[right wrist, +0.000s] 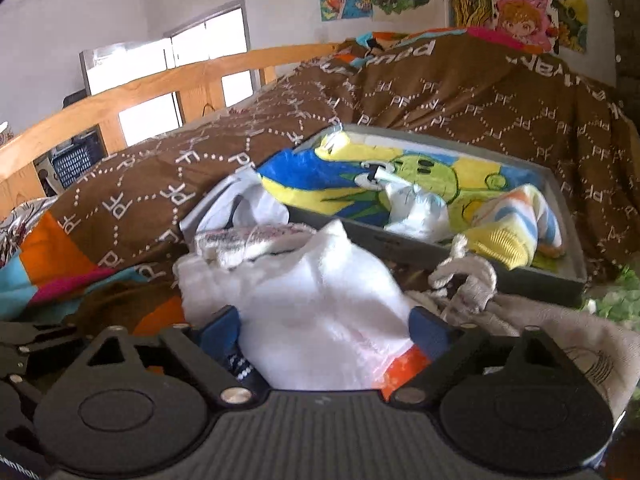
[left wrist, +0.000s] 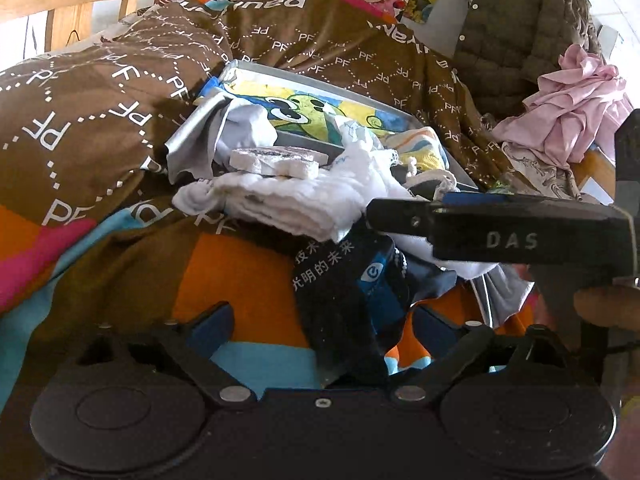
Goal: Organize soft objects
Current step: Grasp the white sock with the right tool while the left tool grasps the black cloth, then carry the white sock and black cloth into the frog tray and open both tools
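Note:
A heap of soft items lies on a bed. In the left wrist view my left gripper (left wrist: 325,324) stands open low over the bedding, and a black cloth with white printed characters (left wrist: 332,280) lies between its blue fingers. My right gripper (right wrist: 326,330) is open too, with a bulky white cloth (right wrist: 316,304) filling the gap between its fingers. Behind them an open grey box (right wrist: 576,240) holds a cartoon towel (right wrist: 416,172), a yellow striped knit (right wrist: 508,236) and a small white piece (right wrist: 416,208).
A brown patterned duvet (left wrist: 100,112) covers the bed, with a wooden rail (right wrist: 160,80) behind it. An olive quilted jacket (left wrist: 520,40) and a pink cloth (left wrist: 576,108) sit at the right. A beige cloth (right wrist: 560,328) and a knotted white cord (right wrist: 468,276) lie beside the box.

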